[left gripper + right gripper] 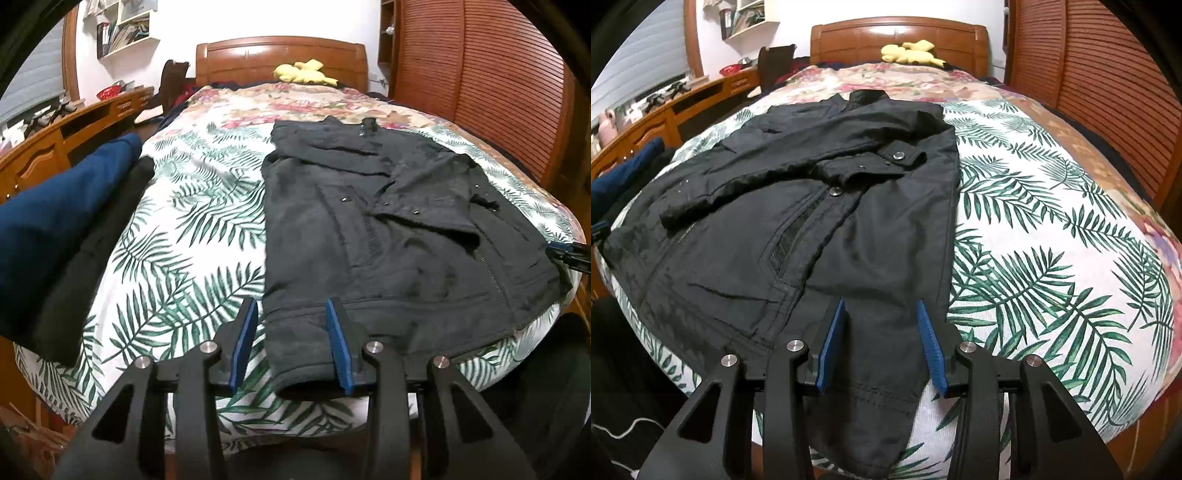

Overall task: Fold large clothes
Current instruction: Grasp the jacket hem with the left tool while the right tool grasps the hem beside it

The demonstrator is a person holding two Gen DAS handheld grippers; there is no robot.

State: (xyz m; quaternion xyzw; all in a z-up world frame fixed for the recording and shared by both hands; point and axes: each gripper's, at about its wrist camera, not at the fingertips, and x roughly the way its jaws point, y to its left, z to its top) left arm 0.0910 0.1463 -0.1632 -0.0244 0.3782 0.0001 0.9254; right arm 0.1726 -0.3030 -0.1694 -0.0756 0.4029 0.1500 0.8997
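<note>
Two tools are in view, each with blue-padded black fingers standing apart. The left tool [291,343] sits low at centre of the left wrist view, its fingers either side of a sleeve cuff of the black, snap-buttoned jacket [388,229]; the pads do not press on the cloth. The right tool [881,343] sits low at centre of the right wrist view, fingers straddling the other sleeve where it hangs over the bed's near edge, again with no clamping visible. The jacket lies spread flat, front up, on the bed with a green palm-leaf bedspread [192,229], collar toward the wooden headboard [280,59] at upper centre. One sleeve is folded across the chest. A yellow plush toy [303,72] lies by the headboard. Folded blue and black garments [66,229] occupy the left side of the left wrist view.
</note>
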